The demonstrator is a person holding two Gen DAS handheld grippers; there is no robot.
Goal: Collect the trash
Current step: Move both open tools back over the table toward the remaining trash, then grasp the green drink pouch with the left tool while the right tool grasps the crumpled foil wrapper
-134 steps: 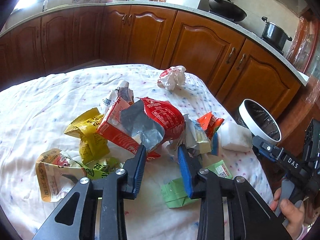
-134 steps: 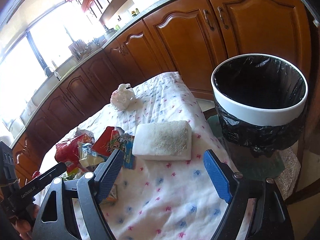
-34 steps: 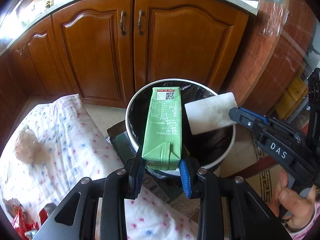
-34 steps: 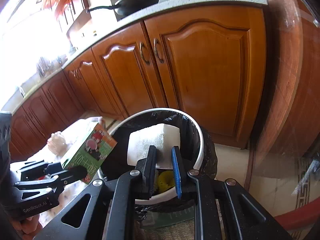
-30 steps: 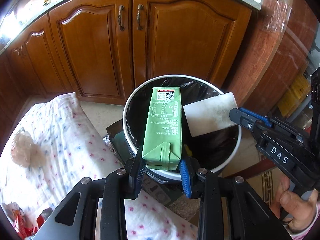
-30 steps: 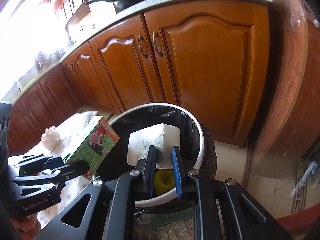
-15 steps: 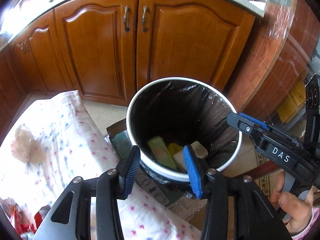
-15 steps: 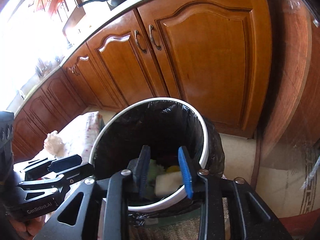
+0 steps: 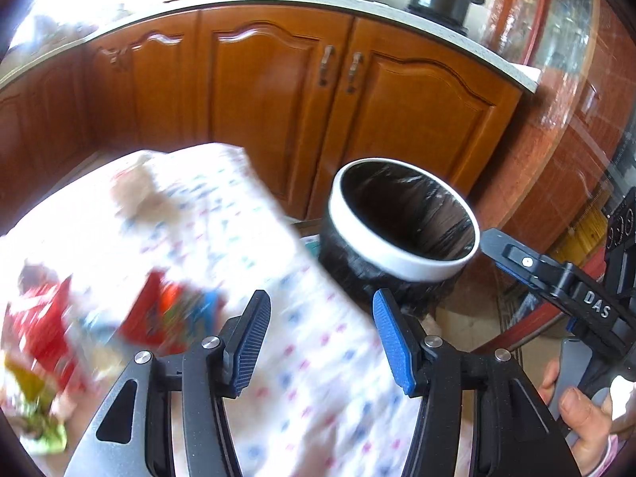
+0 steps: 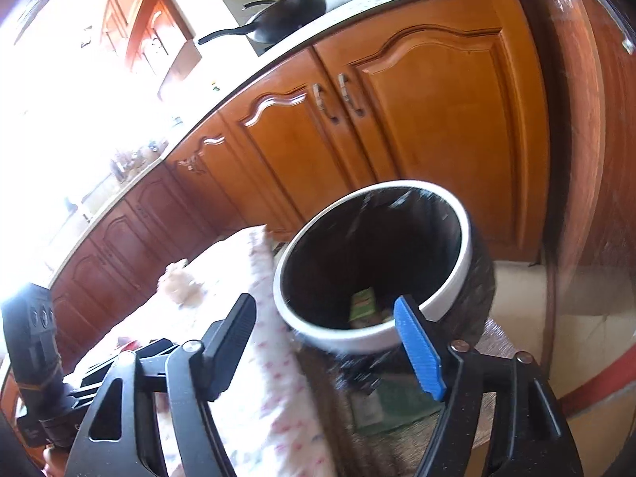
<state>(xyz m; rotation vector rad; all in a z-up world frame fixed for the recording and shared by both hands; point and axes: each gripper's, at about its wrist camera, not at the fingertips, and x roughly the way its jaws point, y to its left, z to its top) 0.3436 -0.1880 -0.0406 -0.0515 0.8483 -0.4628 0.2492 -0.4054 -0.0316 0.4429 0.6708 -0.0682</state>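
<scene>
Both tongs point downward at a slant, and both have just been opening with nothing between the jaws. The left tongs (image 9: 321, 320) hang released over the cloth-covered tabletop (image 9: 318, 377), near its edge, with the bin (image 9: 401, 254) ahead and to the right. The right tongs (image 10: 325, 332) gape wider – their blue pad overlaps the bin's white rim (image 10: 357, 340) in the picture, the black one lies over the cloth.

The left view alone shows a hand (image 9: 584, 425) gripping the right tool's handle at lower right, and the blurred trash (image 9: 167, 318) left on the tabletop – red, green and yellow wrappers. Only the right view looks into the bin, where a green carton (image 10: 362, 303) lies at the bottom, and it shows a crumpled wad (image 10: 183, 282) on the cloth
</scene>
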